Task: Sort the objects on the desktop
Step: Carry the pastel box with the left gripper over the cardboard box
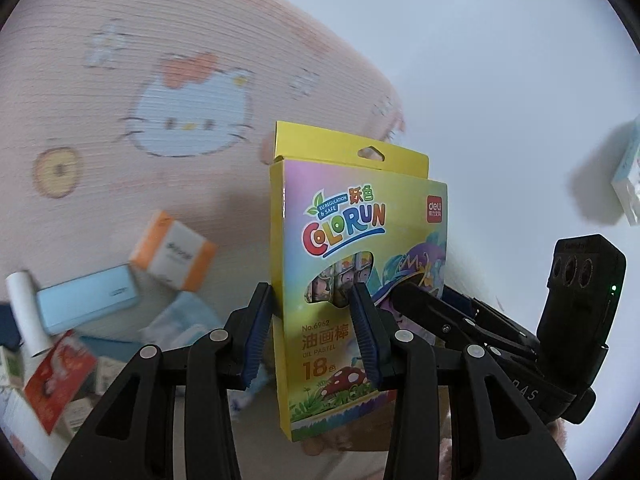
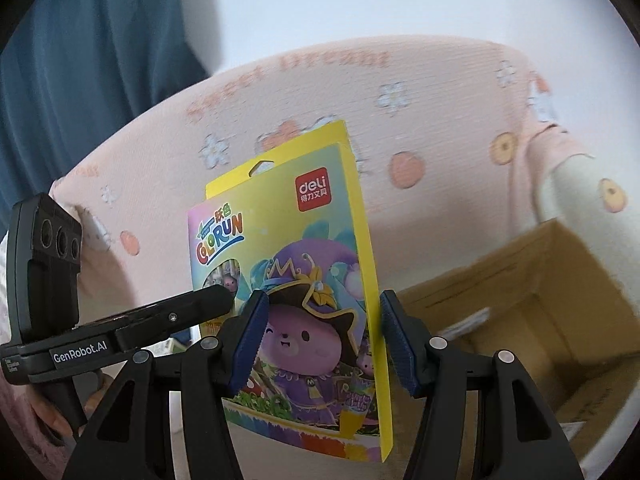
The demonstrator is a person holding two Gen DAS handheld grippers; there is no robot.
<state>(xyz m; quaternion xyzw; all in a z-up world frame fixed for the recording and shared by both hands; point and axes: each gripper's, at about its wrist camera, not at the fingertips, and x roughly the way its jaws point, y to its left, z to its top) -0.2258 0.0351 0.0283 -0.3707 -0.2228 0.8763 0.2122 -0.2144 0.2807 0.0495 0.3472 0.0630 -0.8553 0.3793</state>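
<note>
A yellow oil pastel box with cartoon print hangs upright in the air, held from both sides. In the left wrist view my left gripper is shut on it, one pad at the box's left edge and the other on its front. One of the right gripper's fingers reaches onto the front from the right. In the right wrist view the same box sits between the pads of my right gripper, which is shut on its right part. One of the left gripper's fingers presses the box from the left.
An open cardboard carton stands at the lower right. A pink cat-print cloth lies behind. Small items are piled at the lower left: an orange-white box, a light blue case, a white tube. A person's blue garment is at the upper left.
</note>
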